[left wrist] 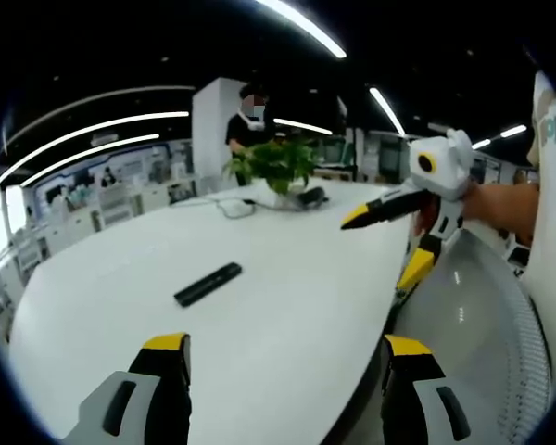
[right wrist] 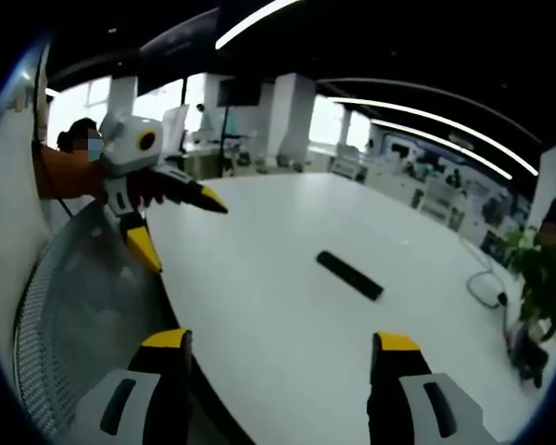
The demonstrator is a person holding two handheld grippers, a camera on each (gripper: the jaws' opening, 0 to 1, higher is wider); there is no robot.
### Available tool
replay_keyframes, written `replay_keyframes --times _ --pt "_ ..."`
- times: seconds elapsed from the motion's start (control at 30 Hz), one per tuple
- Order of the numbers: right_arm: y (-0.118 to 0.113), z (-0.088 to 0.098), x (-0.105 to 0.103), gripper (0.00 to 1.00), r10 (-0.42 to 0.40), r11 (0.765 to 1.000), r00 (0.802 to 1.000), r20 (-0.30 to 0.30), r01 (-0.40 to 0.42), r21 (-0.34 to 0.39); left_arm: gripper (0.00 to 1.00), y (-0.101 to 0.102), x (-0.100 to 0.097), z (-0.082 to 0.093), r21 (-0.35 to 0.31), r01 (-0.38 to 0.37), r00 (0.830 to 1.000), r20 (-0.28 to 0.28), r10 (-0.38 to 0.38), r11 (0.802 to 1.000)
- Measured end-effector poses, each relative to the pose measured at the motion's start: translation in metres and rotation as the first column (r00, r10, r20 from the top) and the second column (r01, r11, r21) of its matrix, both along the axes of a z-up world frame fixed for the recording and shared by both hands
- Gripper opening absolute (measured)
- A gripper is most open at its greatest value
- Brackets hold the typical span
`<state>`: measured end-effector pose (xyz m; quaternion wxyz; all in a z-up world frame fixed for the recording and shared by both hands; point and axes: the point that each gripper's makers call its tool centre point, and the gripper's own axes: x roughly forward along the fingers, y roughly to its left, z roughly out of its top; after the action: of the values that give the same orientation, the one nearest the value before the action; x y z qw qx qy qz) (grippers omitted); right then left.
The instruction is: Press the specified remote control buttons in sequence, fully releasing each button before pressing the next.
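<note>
Your remote [left wrist: 208,283] lies flat on the table [left wrist: 287,278], long axis 8-to-2 o'clock; both your grippers [left wrist: 283,357] [right wrist: 278,357] released; plant [left wrist: 273,165] at 12

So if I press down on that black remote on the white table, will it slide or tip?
The remote lies flat, long and slim, so tipping seems unlikely. The white table looks smooth and glossy, so an angled push may make it slide. It is probably rigid and light.

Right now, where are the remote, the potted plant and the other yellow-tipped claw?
remote [left wrist: 208,283]: left gripper view, middle of its black body.
potted plant [left wrist: 273,164]: left gripper view, green leaves.
right gripper [left wrist: 385,237]: left gripper view, between its open yellow tips.
</note>
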<state>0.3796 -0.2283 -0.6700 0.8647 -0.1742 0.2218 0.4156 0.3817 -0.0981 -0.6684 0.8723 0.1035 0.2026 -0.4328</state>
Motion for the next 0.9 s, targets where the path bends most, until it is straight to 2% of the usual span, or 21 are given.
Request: replay_keyframes --times 0.13,0.33,0.43,0.63,0.9 --pt "0.0 0.005 0.003 0.74 -0.013 0.999 1.0 0.014 0.012 0.035 0.87 0.001 0.002 0.002 -0.005 -0.006 1.0 0.007 0.006 1.0" --pt "0.0 0.005 0.003 0.71 -0.015 0.998 1.0 0.0 0.015 0.058 0.87 -0.001 0.001 0.003 -0.021 -0.003 1.0 0.007 0.003 1.0" --pt "0.001 0.004 0.001 0.74 -0.004 0.999 1.0 0.017 0.003 0.041 0.87 0.0 0.001 0.002 -0.014 -0.003 1.0 0.011 0.003 1.0" --pt "0.0 -0.003 -0.001 0.76 0.004 1.0 1.0 -0.002 -0.004 0.0 0.87 0.0 0.002 0.0 -0.016 -0.006 1.0 -0.002 0.006 1.0" --pt "0.0 -0.004 -0.002 0.76 -0.001 1.0 1.0 -0.009 0.001 -0.002 0.87 0.0 0.001 0.001 -0.02 -0.006 1.0 -0.003 0.006 1.0"
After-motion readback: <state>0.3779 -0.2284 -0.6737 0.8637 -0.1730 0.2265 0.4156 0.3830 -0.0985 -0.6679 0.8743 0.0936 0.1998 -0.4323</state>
